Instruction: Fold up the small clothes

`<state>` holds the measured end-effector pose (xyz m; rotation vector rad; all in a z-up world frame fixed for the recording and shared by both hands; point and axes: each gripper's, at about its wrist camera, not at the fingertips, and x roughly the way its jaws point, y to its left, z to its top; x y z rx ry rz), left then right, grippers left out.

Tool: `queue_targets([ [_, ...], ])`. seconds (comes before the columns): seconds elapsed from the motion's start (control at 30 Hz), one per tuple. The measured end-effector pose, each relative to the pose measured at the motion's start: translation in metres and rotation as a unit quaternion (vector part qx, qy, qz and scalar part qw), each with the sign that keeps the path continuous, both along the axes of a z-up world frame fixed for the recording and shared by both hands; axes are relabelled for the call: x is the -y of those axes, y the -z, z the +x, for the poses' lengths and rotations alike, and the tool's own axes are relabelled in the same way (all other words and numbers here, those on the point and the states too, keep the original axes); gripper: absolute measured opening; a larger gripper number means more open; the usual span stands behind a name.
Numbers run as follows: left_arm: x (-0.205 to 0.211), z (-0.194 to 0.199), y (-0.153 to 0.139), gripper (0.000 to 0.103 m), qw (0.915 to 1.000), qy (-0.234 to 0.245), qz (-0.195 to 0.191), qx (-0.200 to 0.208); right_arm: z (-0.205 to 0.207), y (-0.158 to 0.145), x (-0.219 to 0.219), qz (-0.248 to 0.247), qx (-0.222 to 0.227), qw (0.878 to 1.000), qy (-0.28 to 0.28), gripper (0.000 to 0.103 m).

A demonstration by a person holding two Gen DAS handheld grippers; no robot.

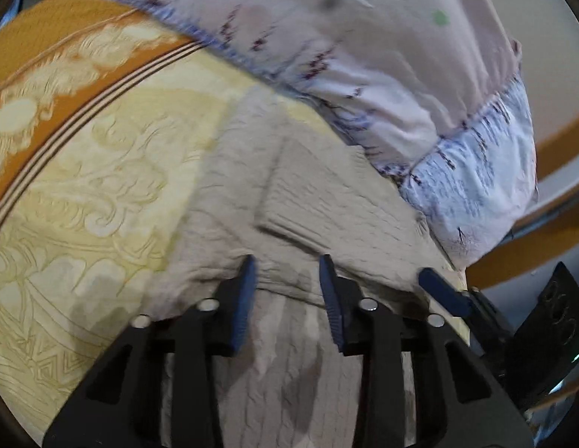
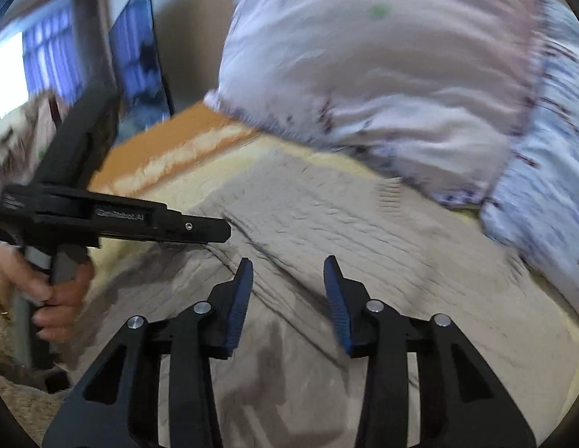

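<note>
A beige knit garment (image 1: 308,216) lies on a yellow patterned bedspread (image 1: 102,186), with a folded sleeve or flap across its middle. My left gripper (image 1: 287,265) is open just above the garment's near part, nothing between its blue fingers. A blue fingertip of the right gripper (image 1: 442,291) shows at its right. In the right wrist view the same garment (image 2: 326,231) spreads ahead. My right gripper (image 2: 287,267) is open above it and empty. The body of the left gripper (image 2: 102,216), held by a hand, sits at the left.
A pale floral pillow or duvet (image 1: 364,56) is piled behind the garment, also in the right wrist view (image 2: 382,86). The bedspread has an orange border (image 1: 65,37). A dark screen (image 2: 140,63) and a window (image 2: 46,52) stand beyond the bed.
</note>
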<state>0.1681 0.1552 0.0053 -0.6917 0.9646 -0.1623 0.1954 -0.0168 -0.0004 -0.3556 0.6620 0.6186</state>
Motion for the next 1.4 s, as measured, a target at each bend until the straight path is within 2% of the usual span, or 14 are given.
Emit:
queue_targets([
  [0.23,-0.008,-0.002,0.002,0.029,1.0,0.0,-0.008,-0.001,0.017,0.027,-0.032,-0.073,0.024,0.997,0.019,0.04],
  [0.3,-0.009,-0.003,0.002,0.029,1.0,0.0,-0.008,0.0,0.018,0.028,-0.031,-0.071,0.032,0.997,0.026,0.017],
  [0.4,-0.008,-0.003,0.0,0.029,1.0,0.001,-0.005,-0.001,0.017,0.016,-0.013,-0.027,0.035,0.998,0.049,0.011],
  [0.5,-0.006,-0.002,-0.002,0.029,1.0,0.001,-0.003,0.001,0.014,-0.011,0.037,0.07,0.049,0.989,0.122,0.011],
  [0.6,-0.004,-0.001,-0.002,0.032,1.0,0.002,-0.005,0.006,-0.003,-0.028,0.126,0.209,0.046,0.946,0.244,0.011],
  [0.63,-0.004,-0.001,-0.002,0.034,1.0,0.003,-0.005,0.007,-0.015,-0.023,0.161,0.252,0.04,0.919,0.299,0.011],
  [0.67,-0.003,-0.002,-0.003,0.036,0.9999,0.004,-0.005,0.009,-0.025,-0.014,0.186,0.271,0.029,0.901,0.338,0.012],
  [0.73,0.0,-0.002,-0.004,0.043,0.9999,0.009,-0.005,0.011,-0.04,0.009,0.224,0.275,-0.01,0.876,0.397,0.027],
  [0.8,0.002,-0.002,-0.007,0.048,0.9998,0.014,-0.003,0.014,-0.049,0.024,0.25,0.287,-0.042,0.86,0.42,0.05],
  [0.87,0.005,-0.003,-0.008,0.051,0.9997,0.019,0.0,0.015,-0.058,0.027,0.277,0.327,-0.057,0.842,0.425,0.051],
  [0.93,0.006,-0.003,-0.009,0.054,0.9996,0.022,0.002,0.016,-0.055,0.021,0.292,0.349,-0.059,0.837,0.417,0.051],
  [1.03,0.006,-0.004,-0.009,0.054,0.9997,0.021,-0.001,0.016,-0.038,0.02,0.3,0.372,-0.1,0.835,0.393,0.051],
  [1.23,0.005,-0.004,-0.009,0.054,0.9997,0.018,-0.009,0.013,-0.019,0.03,0.287,0.343,-0.136,0.836,0.407,0.045],
  [1.4,0.007,-0.004,-0.01,0.058,0.9997,0.021,-0.004,0.014,-0.012,0.035,0.282,0.341,-0.145,0.842,0.391,0.009],
])
